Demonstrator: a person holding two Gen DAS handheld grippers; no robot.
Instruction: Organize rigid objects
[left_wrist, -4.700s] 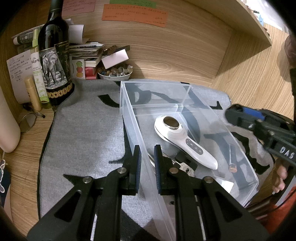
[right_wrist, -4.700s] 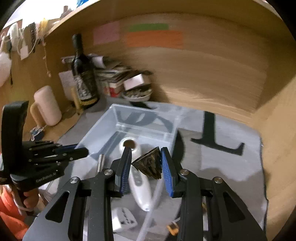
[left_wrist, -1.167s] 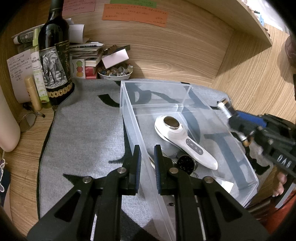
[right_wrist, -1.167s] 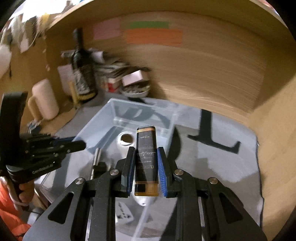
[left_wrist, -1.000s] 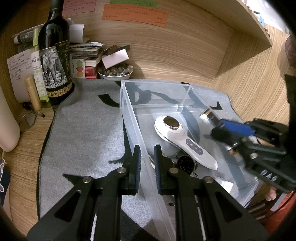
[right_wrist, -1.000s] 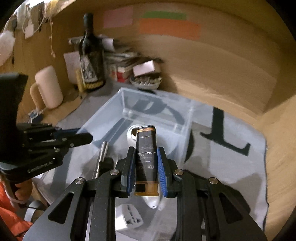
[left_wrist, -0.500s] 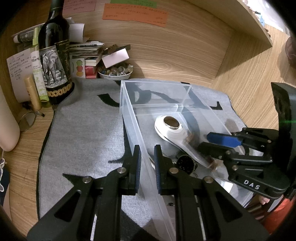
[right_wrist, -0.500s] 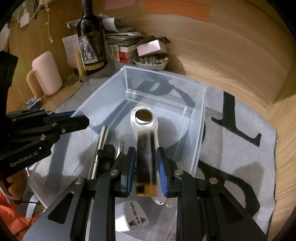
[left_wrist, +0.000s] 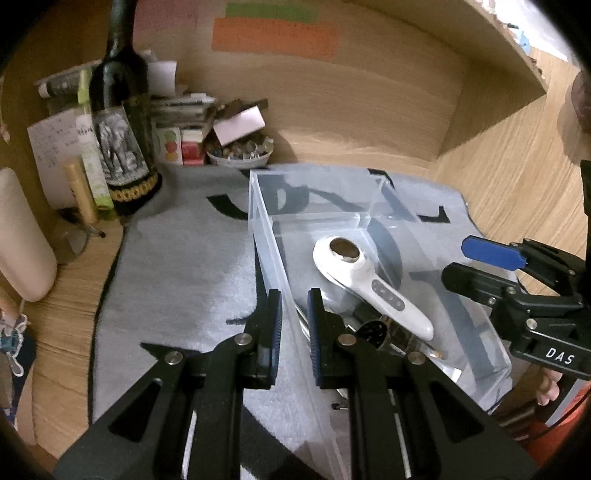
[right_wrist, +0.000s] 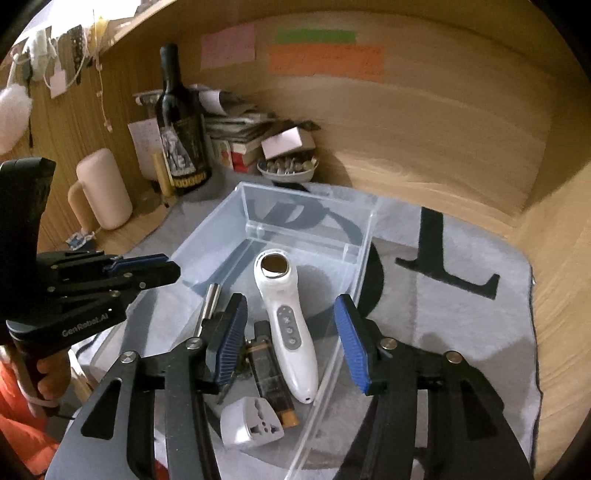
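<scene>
A clear plastic bin (left_wrist: 317, 190) (right_wrist: 365, 236) sits on a grey mat. In it lie a white handheld device (left_wrist: 373, 286) (right_wrist: 290, 332), a dark bottle with a gold cap (right_wrist: 271, 382), a white plug adapter (right_wrist: 251, 424), a metal rod (right_wrist: 208, 299) and a round black item (left_wrist: 373, 328). My right gripper (right_wrist: 291, 334) is open and empty above the bin; it also shows in the left wrist view (left_wrist: 476, 264). My left gripper (left_wrist: 294, 321) is shut on the bin's left wall; it also shows in the right wrist view (right_wrist: 147, 267).
A wine bottle (left_wrist: 122, 147) (right_wrist: 181, 136), stacked books (left_wrist: 184, 129), a bowl of small items (left_wrist: 240, 155) and a beige mug (right_wrist: 101, 190) stand at the back left. Wooden walls (left_wrist: 369, 110) enclose the back and right.
My right gripper has let go of the dark bottle, which now lies in the bin beside the white device. The gripper has opened wide and lifted. My left gripper has stayed on the bin wall.
</scene>
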